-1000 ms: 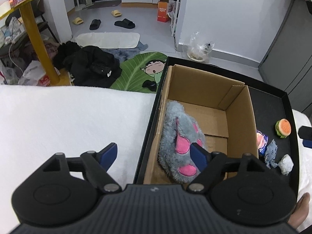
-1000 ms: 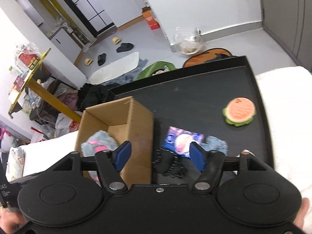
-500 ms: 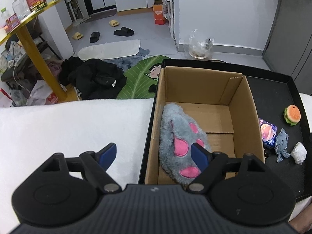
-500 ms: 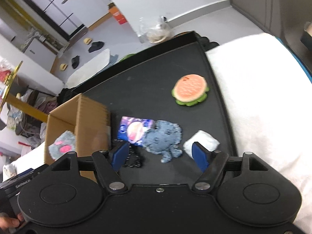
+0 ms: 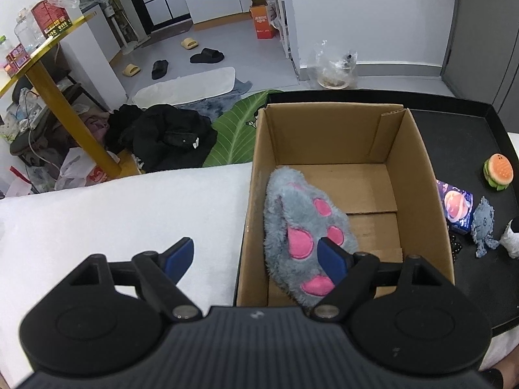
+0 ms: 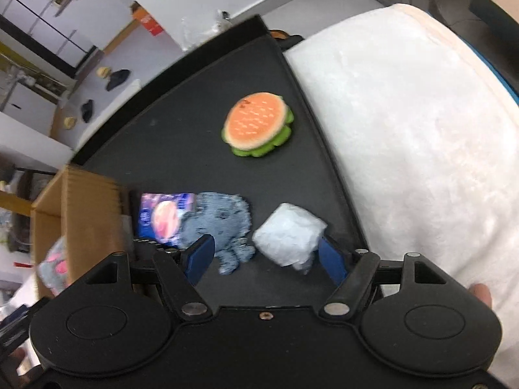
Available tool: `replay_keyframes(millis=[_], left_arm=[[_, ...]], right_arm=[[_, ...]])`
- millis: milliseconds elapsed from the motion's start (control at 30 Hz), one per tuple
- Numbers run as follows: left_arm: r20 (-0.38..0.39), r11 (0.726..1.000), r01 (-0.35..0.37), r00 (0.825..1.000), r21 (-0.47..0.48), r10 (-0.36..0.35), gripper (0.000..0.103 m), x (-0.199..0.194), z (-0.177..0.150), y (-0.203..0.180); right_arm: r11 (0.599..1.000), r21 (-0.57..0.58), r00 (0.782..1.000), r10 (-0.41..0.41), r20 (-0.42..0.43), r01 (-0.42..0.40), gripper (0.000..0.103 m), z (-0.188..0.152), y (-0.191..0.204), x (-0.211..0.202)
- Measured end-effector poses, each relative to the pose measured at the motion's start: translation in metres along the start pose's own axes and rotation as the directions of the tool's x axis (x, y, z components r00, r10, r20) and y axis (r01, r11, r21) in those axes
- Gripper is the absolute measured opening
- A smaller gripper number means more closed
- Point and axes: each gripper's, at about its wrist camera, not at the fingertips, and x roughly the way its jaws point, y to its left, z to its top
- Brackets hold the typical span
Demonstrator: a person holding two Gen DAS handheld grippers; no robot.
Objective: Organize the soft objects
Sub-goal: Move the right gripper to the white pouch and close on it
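Right tool [image 6: 266, 254] tilted downward, apparently over white wad [image 6: 288, 233].

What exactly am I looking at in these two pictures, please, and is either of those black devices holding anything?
There is no robot here: a person carries a two-finger tool in each hand, with a wide-angle camera looking along its blue-padded fingers. One picture is from the left hand-held gripper, the other from the right hand-held gripper. Both stand open and hold nothing. A black tray lies on a white blanket. On it stands a cardboard box with a grey and pink plush paw inside. Beside the box lie a burger toy, a small blue plush, a white soft lump and a purple packet.
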Motion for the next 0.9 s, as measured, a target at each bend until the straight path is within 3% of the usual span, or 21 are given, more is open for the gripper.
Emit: replay_keyframes(millis=[367,467,600,900], left_arm=[[-0.012,1.0,0.002,1.0,-0.007,-0.002,0.082,0.004,0.0,0.0],[-0.016,1.0,0.003,1.0,-0.012,-0.003,0.082,0.005,-0.001,0.002],[-0.023,1.0,0.009,1.0,-0.02,-0.009,0.082,0.005,0.0,0.003],[-0.012,0.998,0.015,1.0,-0.058,-0.016,0.082,0.002,0.0,0.012]], right_arm=[[0.998,-0.02,0.998,-0.063,-0.005,0.063,0.07,0.001,-0.001,0.02],[0.997,-0.044,0.998,-0.065,-0.002,0.065,0.051,0.0,0.003,0.019],[0.994,-0.078,0.997,-0.076,0.022,0.078,0.05,-0.003,0.008,0.016],[0.992,-0.122,0.998,-0.003,0.069,0.011,0.05,-0.008,0.019,-0.012]])
